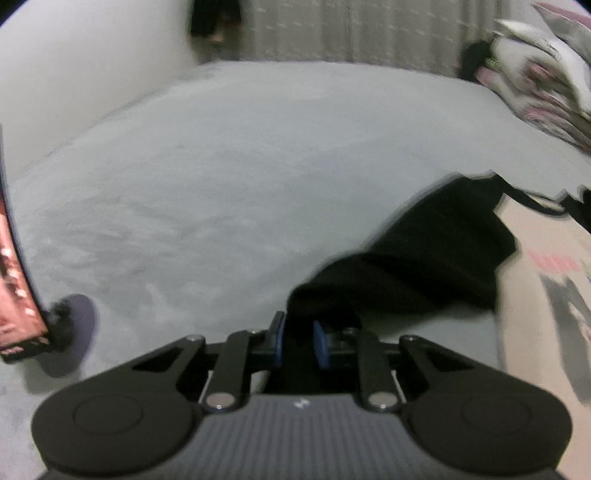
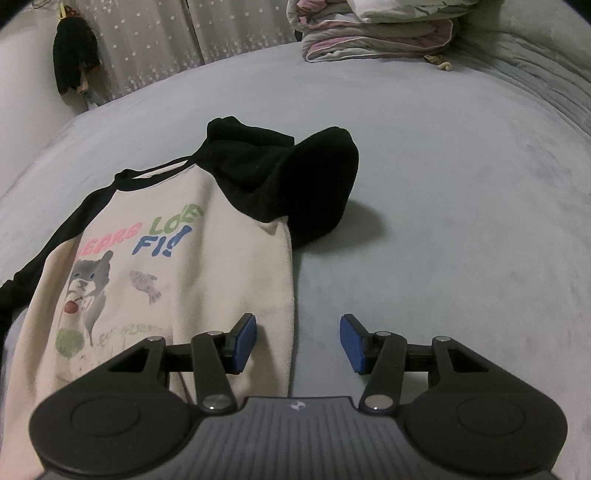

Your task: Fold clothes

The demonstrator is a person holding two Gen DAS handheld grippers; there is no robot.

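Note:
A cream sweatshirt (image 2: pixel 207 258) with black raglan sleeves and a cartoon print lies flat on the grey bed. Its right black sleeve (image 2: pixel 317 177) is bunched and folded near the shoulder. In the left wrist view my left gripper (image 1: pixel 298 341) is shut on the other black sleeve (image 1: pixel 406 258), whose cuff runs between the blue pads; the cream body (image 1: pixel 546 280) lies to the right. My right gripper (image 2: pixel 297 341) is open and empty, hovering over the sweatshirt's right side edge near the hem.
The grey bedspread (image 2: pixel 461 221) stretches around the garment. A stack of folded bedding (image 2: pixel 373 33) sits at the far edge. A dark garment (image 2: pixel 74 55) hangs by the curtain. A reddish patterned object (image 1: pixel 14 280) is at the left edge.

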